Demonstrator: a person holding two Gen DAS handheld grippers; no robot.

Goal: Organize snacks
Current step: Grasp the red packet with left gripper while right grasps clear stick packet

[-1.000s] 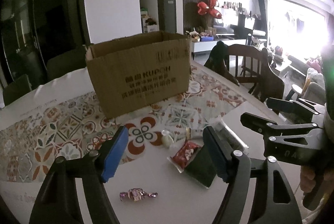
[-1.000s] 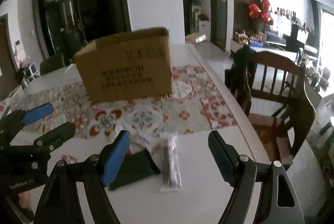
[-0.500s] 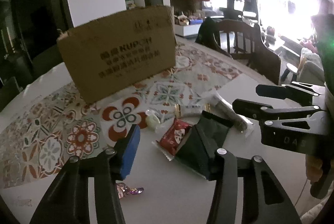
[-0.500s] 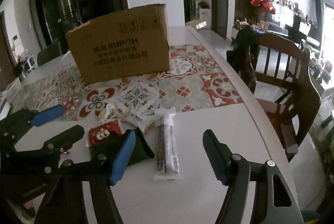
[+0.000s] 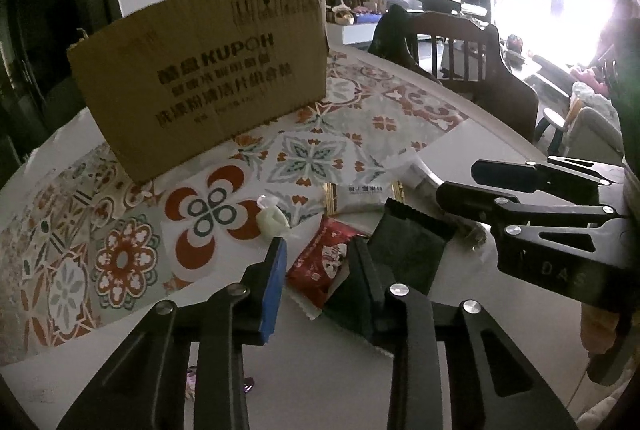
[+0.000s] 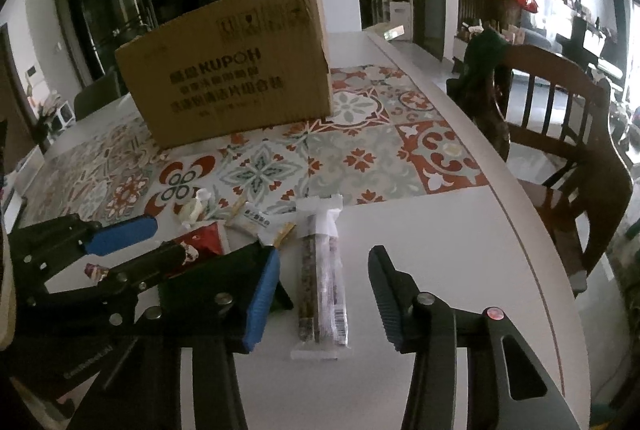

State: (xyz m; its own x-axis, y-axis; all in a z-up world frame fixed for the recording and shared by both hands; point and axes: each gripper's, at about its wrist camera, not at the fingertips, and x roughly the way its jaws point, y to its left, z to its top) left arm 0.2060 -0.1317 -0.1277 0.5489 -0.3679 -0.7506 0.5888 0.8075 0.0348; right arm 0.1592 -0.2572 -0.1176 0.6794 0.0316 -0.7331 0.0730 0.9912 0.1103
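Note:
A brown cardboard box (image 5: 204,69) stands on the patterned mat, also in the right wrist view (image 6: 232,65). Snacks lie in front of it: a red packet (image 5: 326,264), a dark green packet (image 5: 404,250), a white packet (image 5: 362,195), a pale wrapped candy (image 5: 272,220) and a long clear-wrapped bar (image 6: 322,270). My left gripper (image 5: 318,270) is open, its fingers either side of the red packet, low over the table. My right gripper (image 6: 324,294) is open, its fingers either side of the long bar.
A small purple wrapped candy (image 5: 218,384) lies near the table's front edge under my left gripper. A wooden chair (image 6: 560,133) with dark cloth on it stands at the table's right edge. The white table (image 6: 440,250) curves away on the right.
Both grippers have dropped lower and moved forward toward the snacks. The left jaws have narrowed around the red packet. The right jaws now straddle the long bar.

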